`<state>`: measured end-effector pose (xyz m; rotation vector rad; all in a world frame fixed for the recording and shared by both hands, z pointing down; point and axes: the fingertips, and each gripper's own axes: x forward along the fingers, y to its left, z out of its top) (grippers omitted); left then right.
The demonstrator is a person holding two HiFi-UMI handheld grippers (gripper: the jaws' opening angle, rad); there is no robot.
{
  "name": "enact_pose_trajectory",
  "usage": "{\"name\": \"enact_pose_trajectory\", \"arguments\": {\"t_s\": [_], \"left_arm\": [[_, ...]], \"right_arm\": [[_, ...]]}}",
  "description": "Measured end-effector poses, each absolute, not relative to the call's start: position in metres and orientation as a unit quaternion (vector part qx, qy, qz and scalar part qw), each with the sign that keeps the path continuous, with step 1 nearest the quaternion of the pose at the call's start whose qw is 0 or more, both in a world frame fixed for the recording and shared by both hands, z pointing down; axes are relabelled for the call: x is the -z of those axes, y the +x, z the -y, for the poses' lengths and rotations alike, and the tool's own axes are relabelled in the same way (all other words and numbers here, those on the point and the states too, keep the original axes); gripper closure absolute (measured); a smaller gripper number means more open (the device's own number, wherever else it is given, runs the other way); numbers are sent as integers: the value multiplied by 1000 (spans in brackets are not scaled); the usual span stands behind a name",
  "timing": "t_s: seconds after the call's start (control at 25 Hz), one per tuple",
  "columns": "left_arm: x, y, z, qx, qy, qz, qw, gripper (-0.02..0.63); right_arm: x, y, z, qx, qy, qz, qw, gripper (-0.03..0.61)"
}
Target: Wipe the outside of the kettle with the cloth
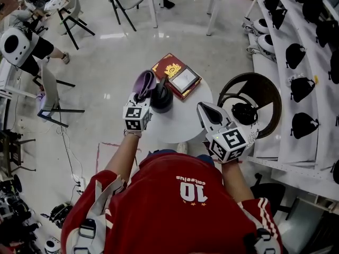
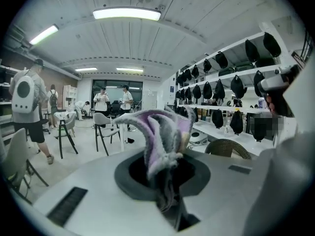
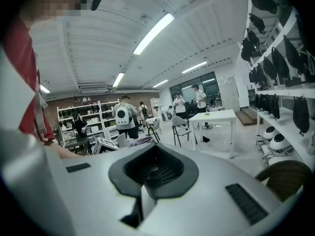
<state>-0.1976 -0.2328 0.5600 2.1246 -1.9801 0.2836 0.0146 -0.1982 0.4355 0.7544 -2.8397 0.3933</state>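
the left gripper grips the cloth just beside the kettle, the right gripper is closed and empty; most wiping probably remains.

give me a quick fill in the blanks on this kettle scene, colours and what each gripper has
1. The cloth clamped in the left gripper is ___ in colour.
2. The kettle stands on a round ___ table.
3. The right gripper is shut and holds ___.
4. The box lying beside the kettle is ___ with gold print.

Missing words: purple; white; nothing; red
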Motion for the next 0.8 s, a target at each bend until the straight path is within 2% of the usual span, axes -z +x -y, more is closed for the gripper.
{"name": "enact_pose_trajectory", "arguments": {"t_s": [0.8], "left_arm": [[-557, -118, 251, -86, 790, 594, 129, 569]], "right_arm": [[-438, 25, 210, -140, 254, 953, 84, 561]]}}
